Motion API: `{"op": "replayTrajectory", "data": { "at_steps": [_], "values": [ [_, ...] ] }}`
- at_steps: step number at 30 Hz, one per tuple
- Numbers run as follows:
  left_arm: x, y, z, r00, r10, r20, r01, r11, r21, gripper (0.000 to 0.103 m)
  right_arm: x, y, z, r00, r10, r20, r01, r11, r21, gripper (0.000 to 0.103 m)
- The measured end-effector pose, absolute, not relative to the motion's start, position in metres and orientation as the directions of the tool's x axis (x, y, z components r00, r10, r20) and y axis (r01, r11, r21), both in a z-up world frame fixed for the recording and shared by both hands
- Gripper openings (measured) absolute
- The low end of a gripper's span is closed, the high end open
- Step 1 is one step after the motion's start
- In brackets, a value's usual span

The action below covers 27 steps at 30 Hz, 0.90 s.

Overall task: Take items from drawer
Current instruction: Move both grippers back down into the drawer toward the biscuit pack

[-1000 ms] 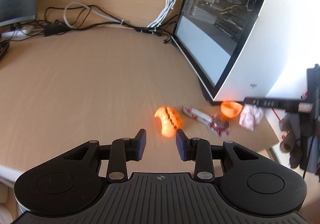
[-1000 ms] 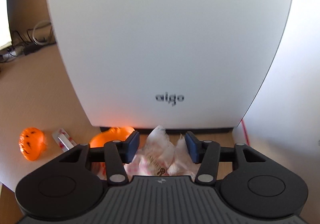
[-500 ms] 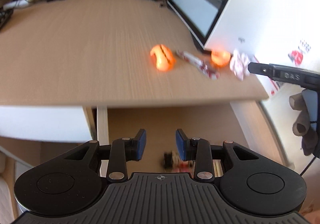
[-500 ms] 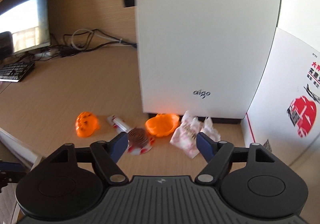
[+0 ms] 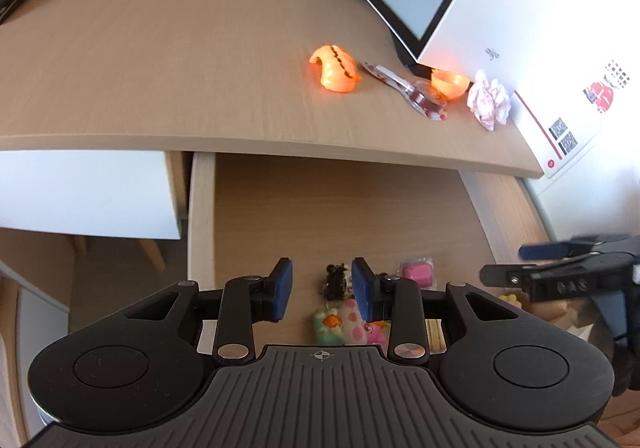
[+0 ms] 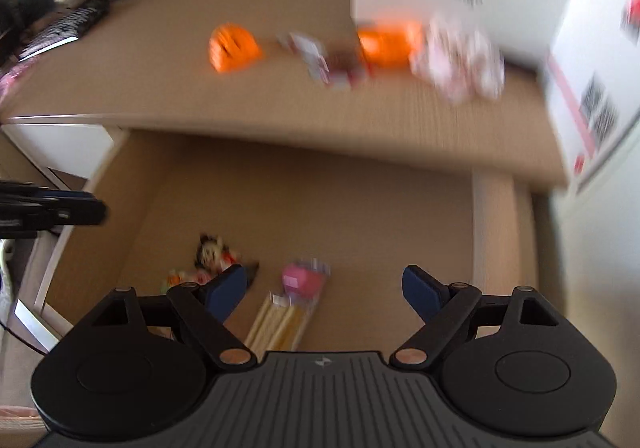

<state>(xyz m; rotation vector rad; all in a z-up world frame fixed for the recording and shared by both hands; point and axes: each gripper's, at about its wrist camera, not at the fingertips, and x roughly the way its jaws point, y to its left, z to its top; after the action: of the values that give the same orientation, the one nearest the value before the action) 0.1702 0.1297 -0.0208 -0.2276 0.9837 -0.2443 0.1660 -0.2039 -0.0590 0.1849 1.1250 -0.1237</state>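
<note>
A: My left claw (image 5: pixel 322 290) is hanging empty over the open drawer (image 5: pixel 202 216), jaws parted by a narrow gap. The dark little figure (image 5: pixel 335 280) is lying just ahead between its tips, near the drawer's front edge.

B: And the right one?

A: My right claw (image 6: pixel 324 290) is gaping wide, gripping nothing. The pink packet (image 6: pixel 304 278) is lying ahead of it, left of its midline, with the yellow sticks (image 6: pixel 280 322) running lengthwise toward me. I'm judging the left claw nearer the figure, the right nearer the packet.
</note>
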Motion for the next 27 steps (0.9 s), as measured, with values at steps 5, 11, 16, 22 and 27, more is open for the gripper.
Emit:
{"op": "replayTrajectory", "data": {
  "at_steps": [5, 11, 16, 22, 27],
  "values": [
    [0.168, 0.137, -0.022, 0.519, -0.304, -0.799, 0.090, 0.949, -0.303, 0.036, 0.183, -0.231, -0.094, 0.307, 0.154, -0.939, 0.349, 0.900, 0.261, 0.086],
    [0.171, 0.127, -0.028, 0.457, -0.316, -0.831, 0.142, 0.949, -0.283, 0.036, 0.207, -0.201, -0.130, 0.184, 0.184, -0.966, 0.303, 0.924, 0.234, 0.085],
    [0.181, 0.094, -0.042, 0.367, -0.325, -0.872, 0.269, 0.934, -0.234, 0.036, 0.214, -0.173, -0.150, 0.094, 0.120, -0.988, 0.196, 0.971, 0.137, 0.049],
    [0.197, 0.061, -0.072, 0.229, -0.268, -0.936, 0.345, 0.921, -0.180, 0.036, 0.203, -0.185, -0.143, 0.145, 0.107, -0.984, 0.216, 0.967, 0.137, 0.043],
    [0.206, 0.050, -0.085, 0.173, -0.262, -0.949, 0.370, 0.911, -0.183, 0.036, 0.185, -0.212, -0.127, 0.231, 0.054, -0.971, 0.283, 0.952, 0.120, 0.042]
  ]
}}
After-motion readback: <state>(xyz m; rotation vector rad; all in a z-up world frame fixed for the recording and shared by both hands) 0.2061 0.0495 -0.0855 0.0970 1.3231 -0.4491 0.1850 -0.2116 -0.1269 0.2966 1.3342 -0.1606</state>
